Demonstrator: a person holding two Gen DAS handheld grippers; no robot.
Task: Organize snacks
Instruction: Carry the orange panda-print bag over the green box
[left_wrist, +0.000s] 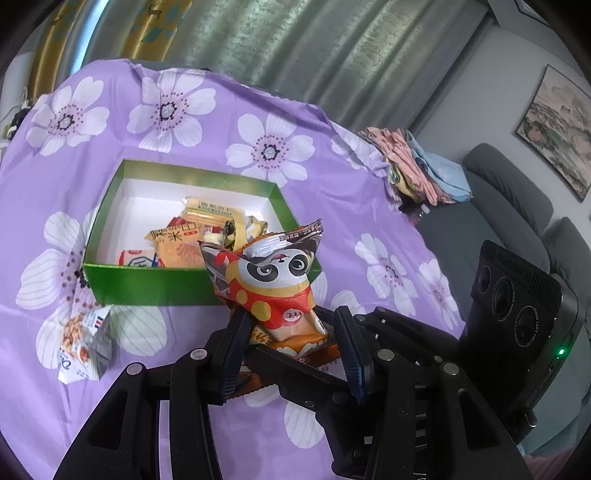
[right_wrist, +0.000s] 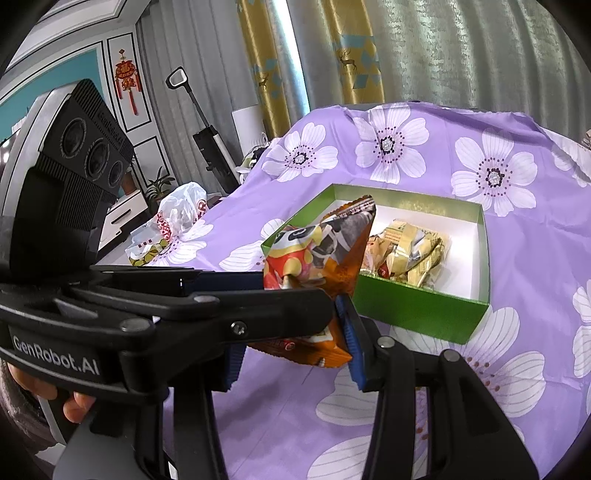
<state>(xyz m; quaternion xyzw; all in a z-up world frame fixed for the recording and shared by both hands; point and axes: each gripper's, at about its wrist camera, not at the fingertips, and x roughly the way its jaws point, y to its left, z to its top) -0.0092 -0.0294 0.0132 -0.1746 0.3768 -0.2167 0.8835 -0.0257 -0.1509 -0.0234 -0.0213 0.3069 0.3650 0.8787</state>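
Note:
A panda-print snack bag (left_wrist: 273, 280) hangs above the purple flowered cloth, just in front of the green box (left_wrist: 147, 291). My left gripper (left_wrist: 291, 319) is shut on the bag's lower end. In the right wrist view the same panda bag (right_wrist: 325, 247) sits between the blue pads of my right gripper (right_wrist: 291, 321), which is shut on it too. The left gripper's fingers (right_wrist: 258, 302) cross in front and hide one right pad. The green box (right_wrist: 406, 314) holds several yellow and orange snack packets (right_wrist: 413, 251).
A small peanut packet (left_wrist: 85, 339) lies on the cloth left of my left gripper. Folded cloths (left_wrist: 417, 166) are piled at the table's far right edge, beside a grey sofa (left_wrist: 498, 206). A white plastic bag (right_wrist: 177, 218) lies at the table's left edge.

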